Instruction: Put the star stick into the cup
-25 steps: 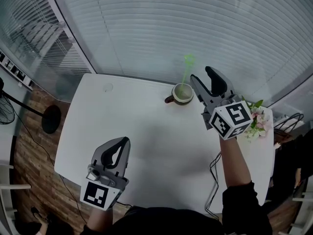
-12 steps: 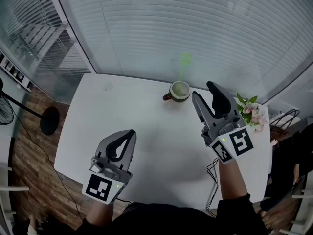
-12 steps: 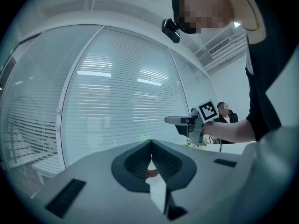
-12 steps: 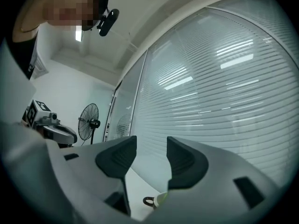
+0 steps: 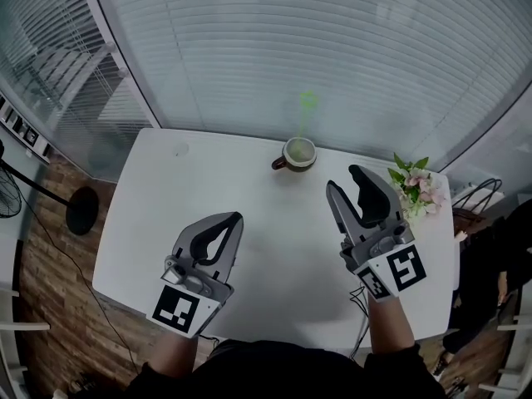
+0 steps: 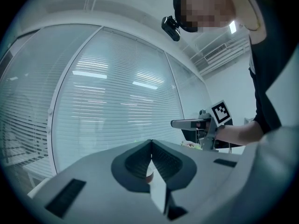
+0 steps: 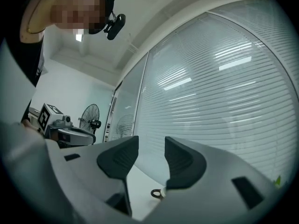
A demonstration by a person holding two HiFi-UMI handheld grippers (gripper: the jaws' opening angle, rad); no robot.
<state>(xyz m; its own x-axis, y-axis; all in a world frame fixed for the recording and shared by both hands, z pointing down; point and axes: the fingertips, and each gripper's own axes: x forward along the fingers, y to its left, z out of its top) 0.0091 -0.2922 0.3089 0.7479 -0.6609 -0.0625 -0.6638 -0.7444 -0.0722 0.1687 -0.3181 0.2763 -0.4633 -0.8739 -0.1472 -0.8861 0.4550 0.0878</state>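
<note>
The green star stick (image 5: 306, 113) stands upright in the cup (image 5: 298, 154) at the far middle of the white table (image 5: 150, 214). My right gripper (image 5: 344, 183) hovers over the table's right part, well back from the cup, its jaws closing with nothing between them. In the right gripper view the cup's handle (image 7: 156, 193) peeks out below the jaws. My left gripper (image 5: 235, 219) is held over the near left part of the table, its jaws together and empty. In the left gripper view its jaws meet in front of the blinds, and the right gripper (image 6: 189, 123) shows beyond.
A bunch of pink flowers (image 5: 419, 192) sits at the table's right edge, close to my right gripper. Window blinds (image 5: 332, 48) run behind the table. A standing fan (image 5: 50, 189) is on the wooden floor to the left. Cables (image 5: 478, 194) lie at the far right.
My right gripper has drawn back from the cup toward me and its jaws have narrowed. The left gripper shifted slightly right and forward. The star stick stays in the cup.
</note>
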